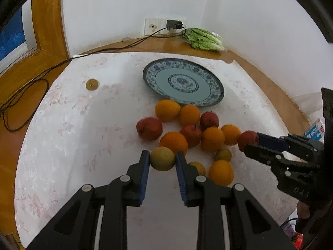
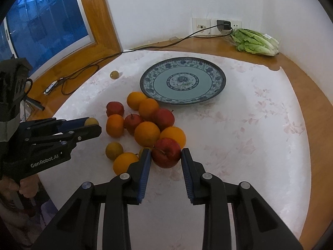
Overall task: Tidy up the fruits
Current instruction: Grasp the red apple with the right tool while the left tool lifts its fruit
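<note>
While the plate (image 2: 216, 95) sits bare at the back of the cloth (image 2: 260, 135), nothing looks sorted yet, so by my reading the task is only starting. Almost all the fruit lies in 1 loose pile (image 2: 145, 125) just in front of the plate: oranges and red apples touching each other, with smaller yellow-green fruits at the near edge.

Around the cloth, the wooden top (image 2: 312, 108) carries a bag of lettuce (image 2: 256, 41) near the wall socket and a black cable (image 2: 87, 70) trailing off to the left; both are well apart from the fruit and should not interfere. A small round yellow thing (image 1: 92, 84) lies alone on the cloth, left of the plate; I cannot tell what it is.

The left gripper (image 1: 162, 159) is clenched on a yellow fruit (image 1: 162, 158), both pads pressed against its sides at the near edge of the pile. The right gripper (image 2: 165, 153) straddles an apple (image 2: 166, 152) at the pile's right end; its left pad looks to touch, but a slight gap shows at the other pad, so I cannot tell whether it truly grips.

Crowding is the main obstacle: an orange (image 2: 173, 136) touches the apple behind, and another orange (image 1: 174, 142) sits right behind the yellow fruit, so either lift may nudge neighbours into rolling. Every fruit is left to place.
</note>
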Motion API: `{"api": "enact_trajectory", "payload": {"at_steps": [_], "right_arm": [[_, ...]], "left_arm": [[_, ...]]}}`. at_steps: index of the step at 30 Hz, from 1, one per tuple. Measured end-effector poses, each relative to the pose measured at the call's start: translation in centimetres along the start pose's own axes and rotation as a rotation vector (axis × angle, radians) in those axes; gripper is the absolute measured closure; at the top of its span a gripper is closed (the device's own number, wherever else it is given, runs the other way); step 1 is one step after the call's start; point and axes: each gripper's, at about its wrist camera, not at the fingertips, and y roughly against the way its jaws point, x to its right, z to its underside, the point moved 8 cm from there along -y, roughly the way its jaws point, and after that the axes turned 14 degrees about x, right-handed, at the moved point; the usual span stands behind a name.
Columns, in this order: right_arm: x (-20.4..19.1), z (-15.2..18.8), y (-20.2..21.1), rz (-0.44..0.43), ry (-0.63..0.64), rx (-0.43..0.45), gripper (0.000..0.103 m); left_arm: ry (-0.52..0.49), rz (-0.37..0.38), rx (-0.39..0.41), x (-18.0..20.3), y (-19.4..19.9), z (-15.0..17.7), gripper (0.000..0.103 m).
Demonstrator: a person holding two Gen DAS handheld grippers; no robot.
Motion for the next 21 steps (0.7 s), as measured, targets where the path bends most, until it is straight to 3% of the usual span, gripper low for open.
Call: {"api": "enact_trajectory", "payload": {"at_steps": [21], "right_arm": [[1.6,-4.0,0.1,0.016,-0.001,0.03,0.072]], "left_arm": [[-0.047,0.02,0.058,1.8,-1.5,-5.7,0.076]]}}
